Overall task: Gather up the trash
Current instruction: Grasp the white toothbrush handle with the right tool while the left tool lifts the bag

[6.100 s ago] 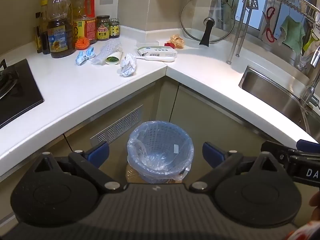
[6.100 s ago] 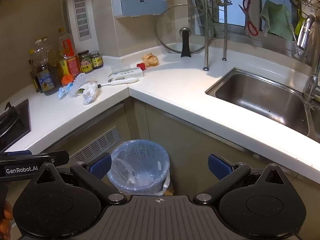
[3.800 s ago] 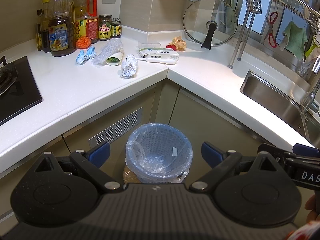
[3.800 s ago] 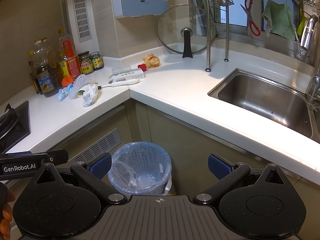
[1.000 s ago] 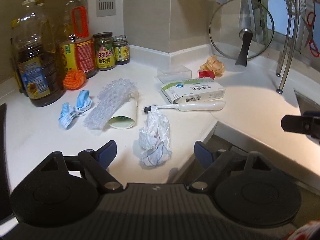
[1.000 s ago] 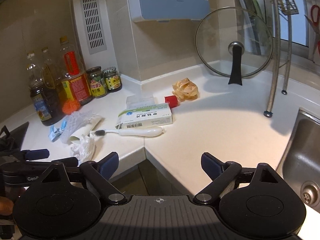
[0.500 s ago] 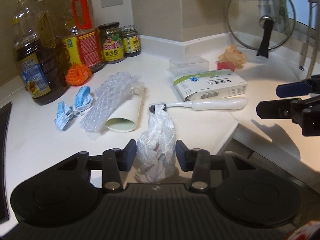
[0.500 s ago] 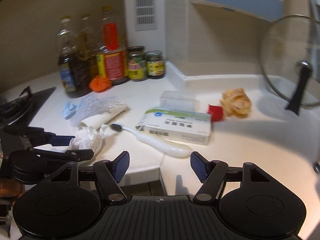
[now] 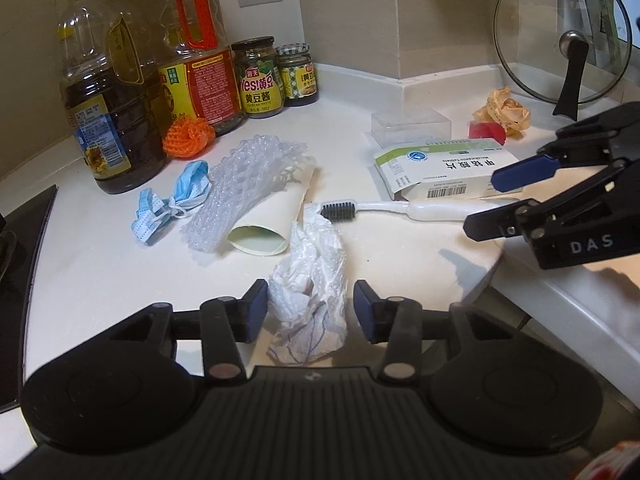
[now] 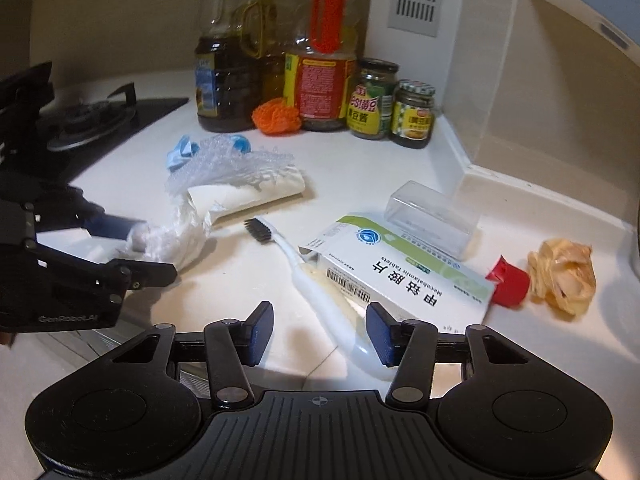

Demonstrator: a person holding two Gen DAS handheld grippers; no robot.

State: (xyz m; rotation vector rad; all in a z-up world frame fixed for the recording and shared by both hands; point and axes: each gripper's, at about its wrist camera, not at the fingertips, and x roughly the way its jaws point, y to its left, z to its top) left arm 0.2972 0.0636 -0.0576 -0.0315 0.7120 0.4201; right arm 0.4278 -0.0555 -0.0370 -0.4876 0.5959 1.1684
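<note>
Since half a second ago, the left hand-held gripper (image 9: 307, 311) is closing in around the crumpled white wrapper (image 9: 310, 292), fingers bracketing it, the left one touching; the white bench (image 9: 100, 264) is carrying everything; the medicine box (image 10: 404, 276) is lying right of the wrapper; the right hand-held gripper (image 10: 320, 334) is hovering narrowly parted astride the toothbrush (image 10: 316, 288) beside the wrapper.

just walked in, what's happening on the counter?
Trash pickup, two handheld grippers. The left gripper straddles a crumpled white wrapper near the counter edge, fingers either side, not visibly clamped yet. The right gripper is open around the toothbrush handle, beside the pill box. Mask, bubble wrap and yellow wad lie untouched.
</note>
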